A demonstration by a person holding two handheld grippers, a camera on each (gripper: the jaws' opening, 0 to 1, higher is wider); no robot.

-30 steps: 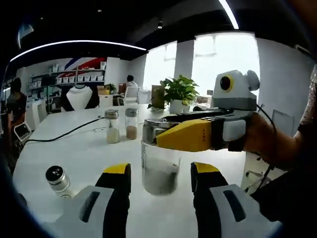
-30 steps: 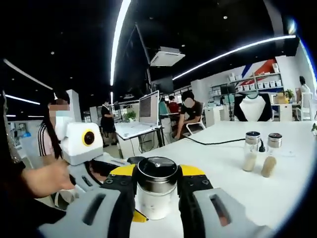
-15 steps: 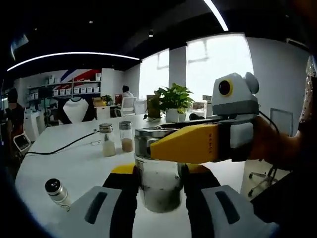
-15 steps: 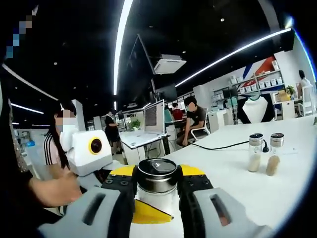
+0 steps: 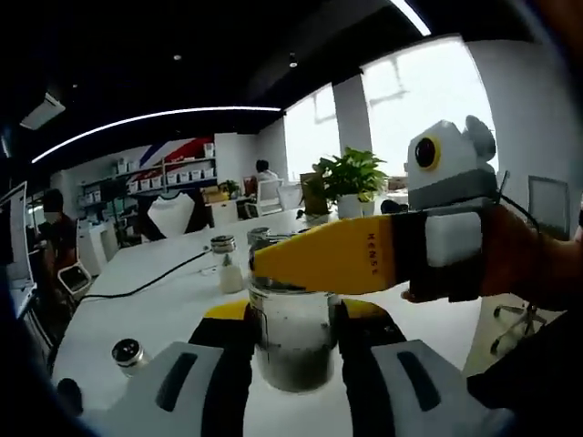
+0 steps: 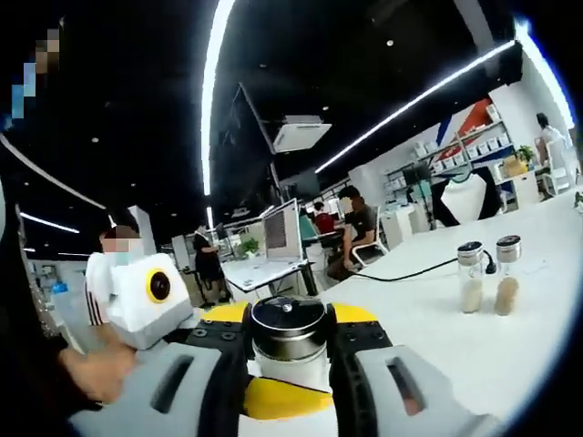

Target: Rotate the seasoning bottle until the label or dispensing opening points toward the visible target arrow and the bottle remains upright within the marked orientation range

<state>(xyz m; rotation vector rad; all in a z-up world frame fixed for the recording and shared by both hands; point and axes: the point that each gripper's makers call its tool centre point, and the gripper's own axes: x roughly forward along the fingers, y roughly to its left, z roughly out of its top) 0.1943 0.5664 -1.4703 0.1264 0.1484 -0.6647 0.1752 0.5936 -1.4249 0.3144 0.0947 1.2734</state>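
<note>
Left gripper (image 5: 291, 341) closed on glass body of seasoning bottle (image 5: 291, 337) since a second ago, when jaws stood wide. Right gripper (image 6: 288, 341) clamped on metal cap (image 6: 288, 323) throughout. Bottle upright at 6 o'clock, above white table (image 5: 155, 300). Twist likely underway; no target arrow seen.

We see two small jars (image 6: 486, 278) side by side on the white desk (image 6: 510, 346), a black cable (image 5: 155, 280), and a green plant (image 5: 351, 177), maybe potted.
</note>
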